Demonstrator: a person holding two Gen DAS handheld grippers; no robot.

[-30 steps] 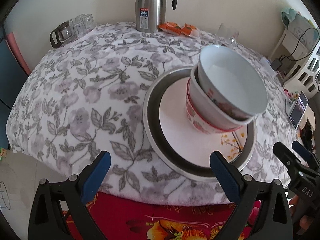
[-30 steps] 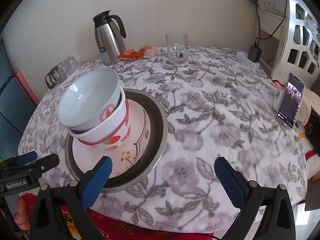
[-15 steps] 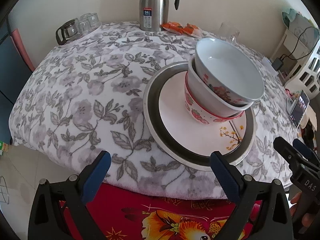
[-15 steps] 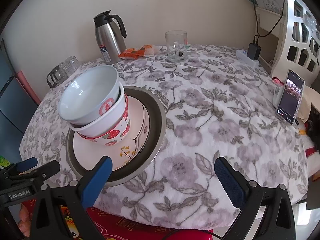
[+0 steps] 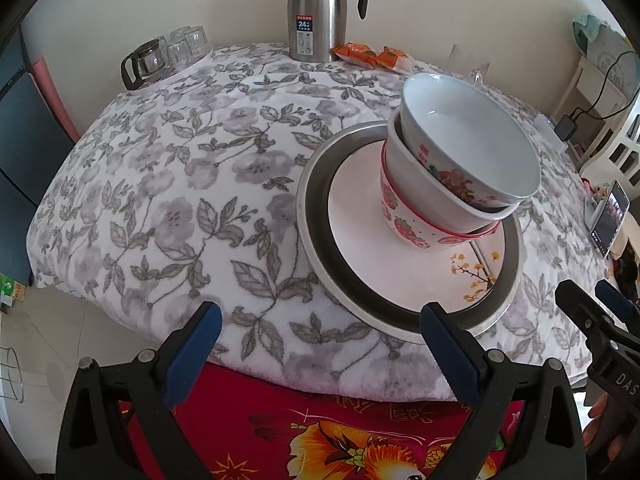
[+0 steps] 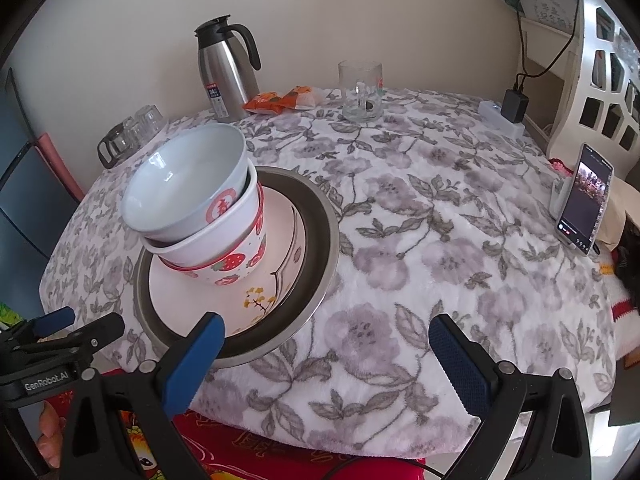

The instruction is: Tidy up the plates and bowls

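Both grippers, left (image 5: 318, 354) and right (image 6: 326, 362), hover empty, fingers spread; steady the tilted bowls (image 6: 196, 208) before moving the plate (image 6: 240, 320)

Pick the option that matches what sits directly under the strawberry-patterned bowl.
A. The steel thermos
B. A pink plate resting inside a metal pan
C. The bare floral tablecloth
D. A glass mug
B: the strawberry bowl, with two more bowls nested in it, stands on the pink plate, which lies inside the round metal pan on the table.
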